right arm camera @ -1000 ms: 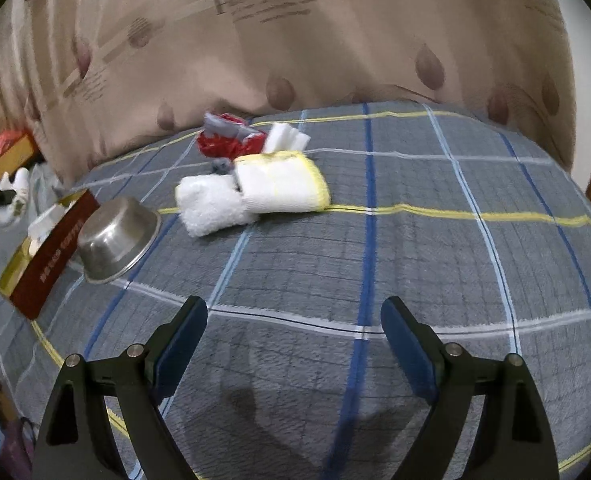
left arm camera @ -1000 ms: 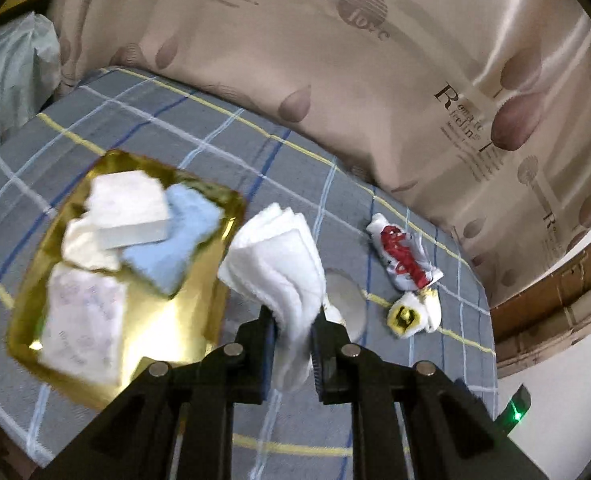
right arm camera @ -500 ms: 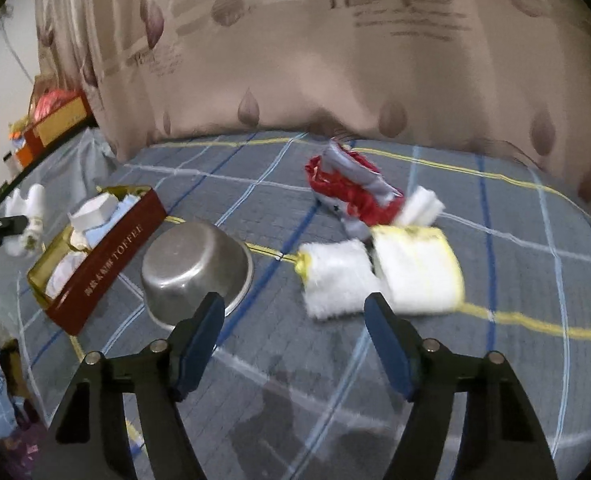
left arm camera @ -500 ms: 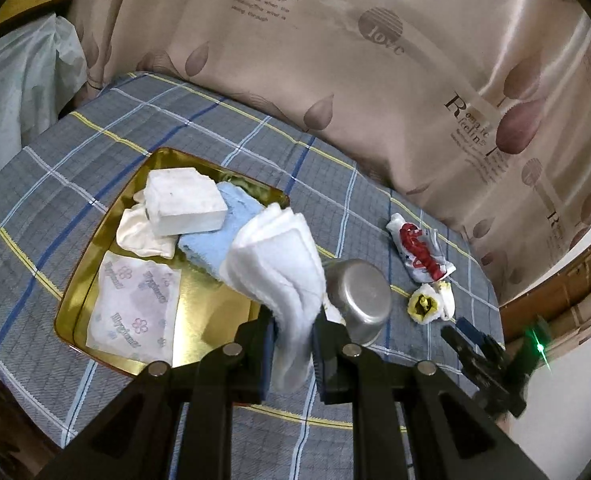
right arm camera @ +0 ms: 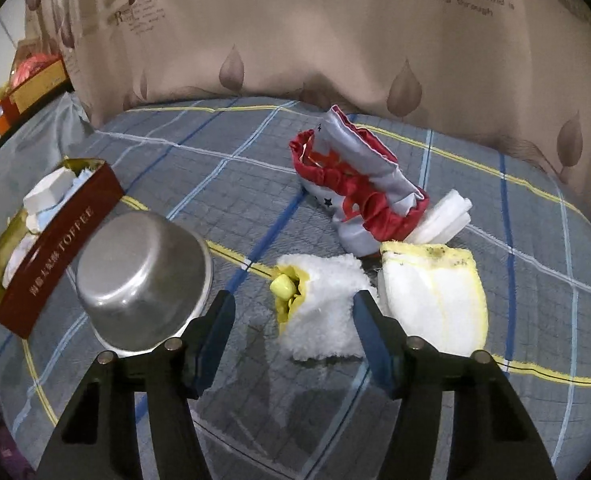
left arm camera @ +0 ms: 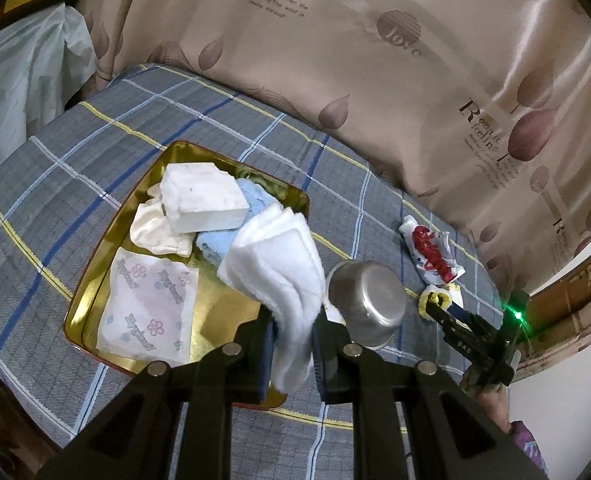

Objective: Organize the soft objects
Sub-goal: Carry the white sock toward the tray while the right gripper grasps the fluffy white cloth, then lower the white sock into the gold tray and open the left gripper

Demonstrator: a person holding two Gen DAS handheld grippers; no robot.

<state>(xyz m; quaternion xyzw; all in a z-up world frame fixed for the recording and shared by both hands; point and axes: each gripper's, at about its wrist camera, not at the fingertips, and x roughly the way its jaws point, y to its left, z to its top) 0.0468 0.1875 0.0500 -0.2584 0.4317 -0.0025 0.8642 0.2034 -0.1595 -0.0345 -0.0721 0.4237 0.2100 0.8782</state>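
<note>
Left gripper clamping white cloth over tin's rim

The tin sits on the bed. In the tin lie a foam block, small cloths under and beside that block, and a tissue pack at the tin's near end. Just right of the tin stands an upside-down bowl. Further right (well away from the tin) lie a fluffy cloth, a folded cloth and a pouch.
</note>
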